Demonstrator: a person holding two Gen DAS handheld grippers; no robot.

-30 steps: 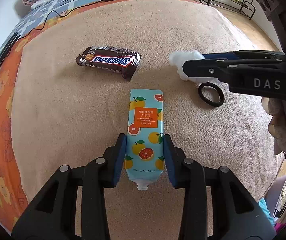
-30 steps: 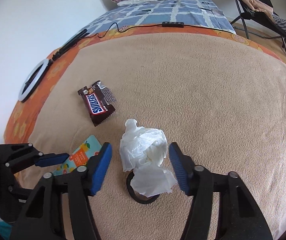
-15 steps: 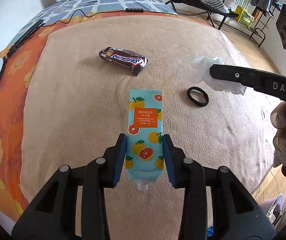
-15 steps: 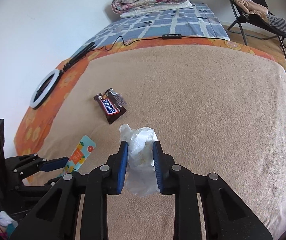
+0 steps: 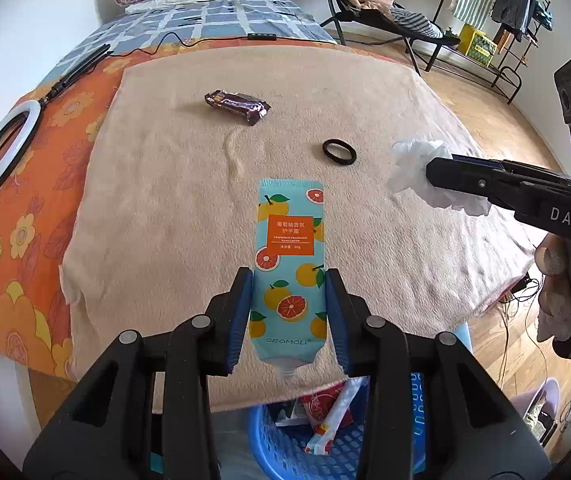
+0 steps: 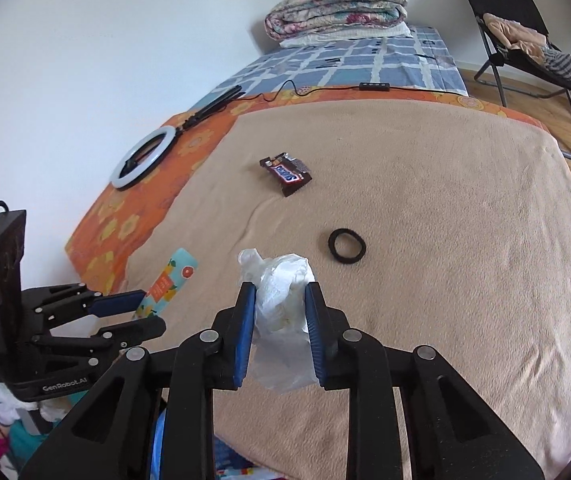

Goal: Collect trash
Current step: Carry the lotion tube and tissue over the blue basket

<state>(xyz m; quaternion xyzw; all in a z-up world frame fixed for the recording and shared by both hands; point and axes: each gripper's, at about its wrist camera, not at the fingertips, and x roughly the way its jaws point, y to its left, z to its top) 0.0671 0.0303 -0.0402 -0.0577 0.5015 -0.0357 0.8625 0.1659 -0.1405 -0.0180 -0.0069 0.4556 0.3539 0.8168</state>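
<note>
On the bed, a tan blanket (image 6: 445, 240) covers most of the top. Below its near edge sits a blue basket (image 5: 277, 440) with wrappers inside. Your left hand-held gripper (image 5: 288, 316) pinches the hand cream tube (image 5: 289, 256), lifted above the blanket. Your right hand-held gripper (image 6: 279, 332), its jaws having just closed, squeezes the white tissue (image 6: 281, 304). A candy bar (image 6: 287, 174) and a black hair tie (image 6: 347, 247) lie on the blanket.
</note>
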